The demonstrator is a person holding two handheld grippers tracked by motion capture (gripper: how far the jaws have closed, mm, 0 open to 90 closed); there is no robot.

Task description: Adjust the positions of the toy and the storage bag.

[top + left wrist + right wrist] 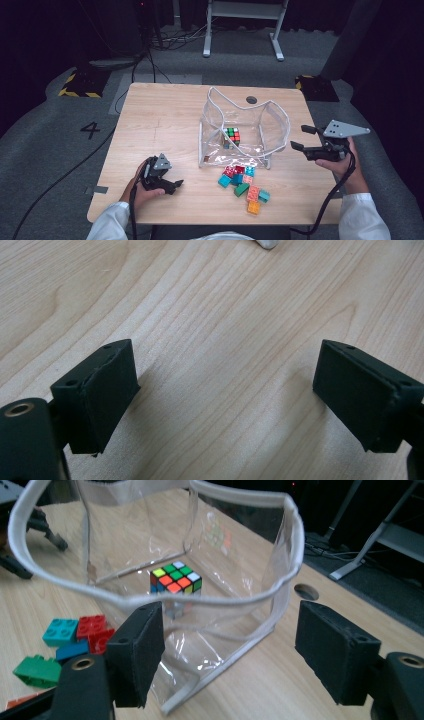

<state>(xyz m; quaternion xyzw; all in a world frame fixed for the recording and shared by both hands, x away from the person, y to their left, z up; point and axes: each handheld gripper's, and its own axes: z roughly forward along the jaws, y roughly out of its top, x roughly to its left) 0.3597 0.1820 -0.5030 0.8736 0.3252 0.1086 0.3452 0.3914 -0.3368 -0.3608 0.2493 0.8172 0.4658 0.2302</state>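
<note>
A clear plastic bag (272, 127) with a white rim (155, 599) stands open in the middle of the wooden table (165, 115). A multicoloured puzzle cube (231, 137) (175, 578) lies inside it. Several toy bricks (244, 181) in red, teal, green, pink and orange lie in front of the bag; some bricks (75, 635) show in the right gripper view. My left gripper (172, 186) (225, 390) is open over bare wood at the front left. My right gripper (300, 137) (227, 645) is open, just right of the bag, holding nothing.
A round cable hole (251, 100) sits near the table's far edge. Cables (75, 165) trail on the grey floor to the left, and a white desk frame (242, 25) stands beyond the table.
</note>
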